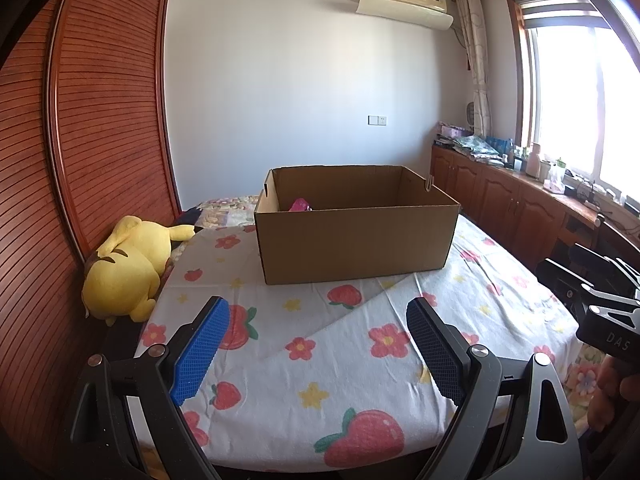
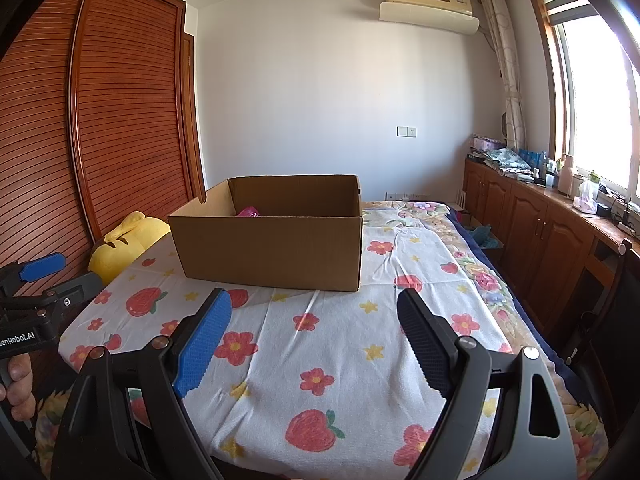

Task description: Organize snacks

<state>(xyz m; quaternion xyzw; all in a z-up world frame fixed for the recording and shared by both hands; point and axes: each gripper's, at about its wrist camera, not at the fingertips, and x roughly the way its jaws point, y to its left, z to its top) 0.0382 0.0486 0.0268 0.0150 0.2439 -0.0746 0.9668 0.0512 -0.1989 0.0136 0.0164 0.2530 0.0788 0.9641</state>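
Note:
An open brown cardboard box (image 1: 356,240) stands on the bed's strawberry-and-flower cloth (image 1: 280,360); it also shows in the right wrist view (image 2: 272,252). A pink snack packet (image 1: 301,205) pokes up inside the box at its far left, also visible in the right wrist view (image 2: 248,212). My left gripper (image 1: 318,322) is open and empty, held above the cloth in front of the box. My right gripper (image 2: 314,314) is open and empty, also in front of the box. The rest of the box's inside is hidden by its walls.
A yellow plush toy (image 1: 128,268) lies at the bed's left edge against the wooden wardrobe (image 1: 80,140). Wooden cabinets (image 2: 540,228) with clutter run along the right under the window. The other gripper shows at the edge of each view (image 2: 36,280).

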